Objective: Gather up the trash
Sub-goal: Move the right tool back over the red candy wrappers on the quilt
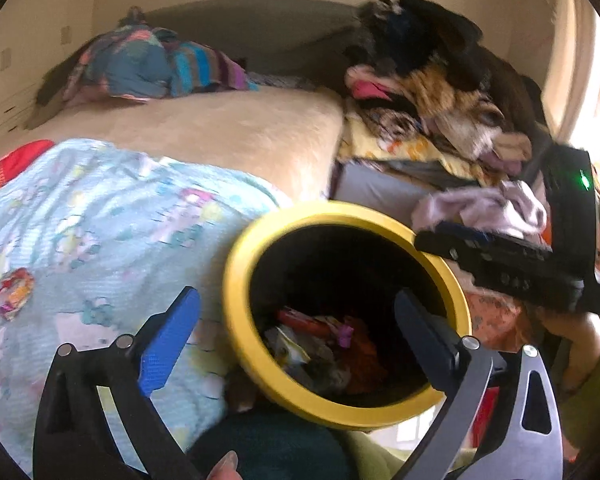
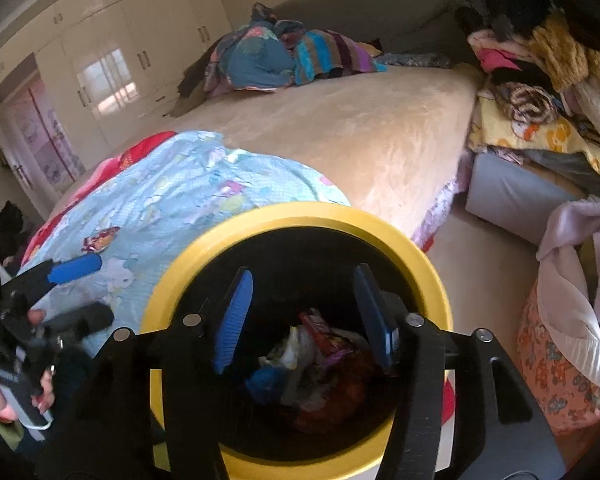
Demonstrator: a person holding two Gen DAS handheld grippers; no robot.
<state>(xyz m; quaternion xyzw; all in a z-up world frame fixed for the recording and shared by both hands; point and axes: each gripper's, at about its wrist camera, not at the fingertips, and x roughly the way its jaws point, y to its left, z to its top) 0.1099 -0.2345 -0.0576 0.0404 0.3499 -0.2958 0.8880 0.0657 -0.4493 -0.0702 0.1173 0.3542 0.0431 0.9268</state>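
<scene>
right wrist view – both grippers (image 2: 298,316) spread empty over the yellow bin (image 2: 428,272); drop done – next, the wrapper (image 2: 100,239) on the quilt (image 2: 172,200).

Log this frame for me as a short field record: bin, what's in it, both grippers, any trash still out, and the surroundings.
bin: yellow-rimmed bin, dark inside, beside the bed
contents: crumpled wrappers and scraps at the bottom
right gripper: over the bin mouth, jaws apart, nothing between them
left gripper: jaws wide open, one finger over the bin, nothing held
trash still out: one colourful wrapper lying on the light blue blanket
surroundings: bed with a cream cover, clothes pile to the right, white wardrobe behind
</scene>
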